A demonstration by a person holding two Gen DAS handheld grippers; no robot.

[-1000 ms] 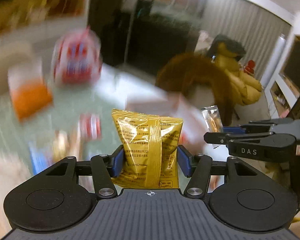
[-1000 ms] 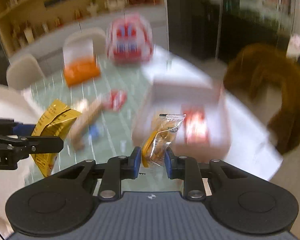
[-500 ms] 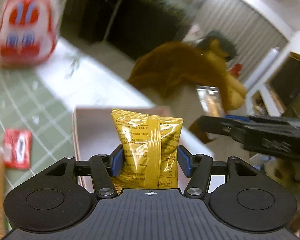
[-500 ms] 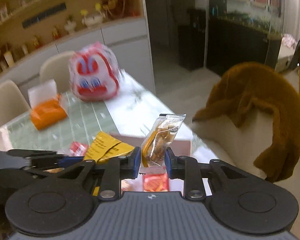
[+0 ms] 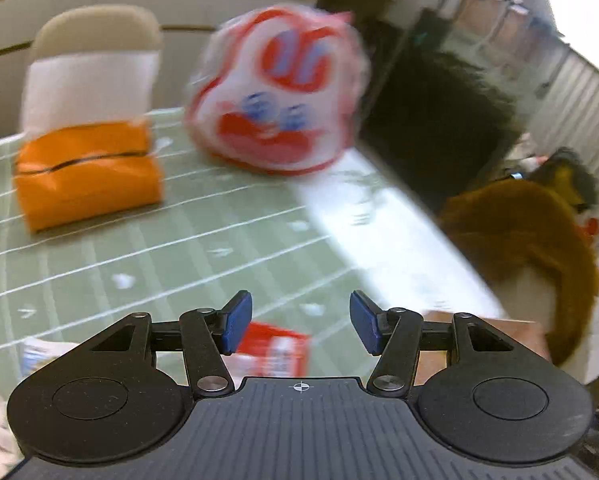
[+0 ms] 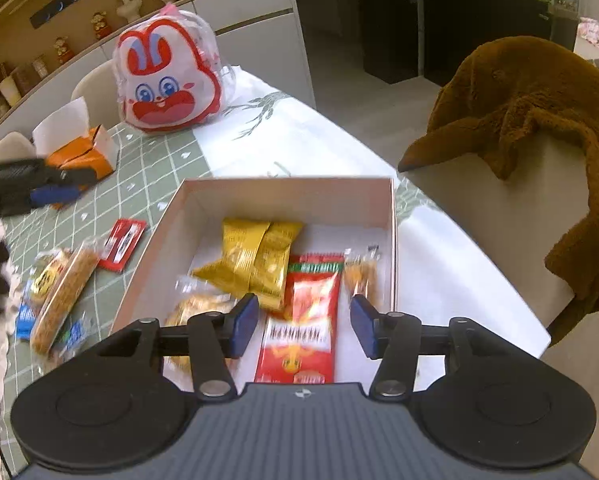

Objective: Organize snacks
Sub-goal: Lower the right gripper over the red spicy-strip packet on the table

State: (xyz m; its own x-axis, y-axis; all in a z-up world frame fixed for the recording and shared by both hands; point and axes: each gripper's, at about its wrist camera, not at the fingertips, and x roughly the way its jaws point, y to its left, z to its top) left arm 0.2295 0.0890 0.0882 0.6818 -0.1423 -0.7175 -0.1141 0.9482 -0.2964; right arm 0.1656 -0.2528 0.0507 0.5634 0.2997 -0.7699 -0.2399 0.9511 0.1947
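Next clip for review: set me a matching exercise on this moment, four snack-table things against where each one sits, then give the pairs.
Things:
1. crinkled yellow foil snack bag
2. flat red sachet
3. rabbit-face red and white plastic bag
4. orange tissue pack

Places:
A. on the green checked tablecloth, just outside the box's left wall
B. standing at the far end of the table
C. inside the open white cardboard box
D. on the cloth to the left, below the rabbit bag in the right wrist view

Pairs: 1-C, 2-A, 3-B, 4-D
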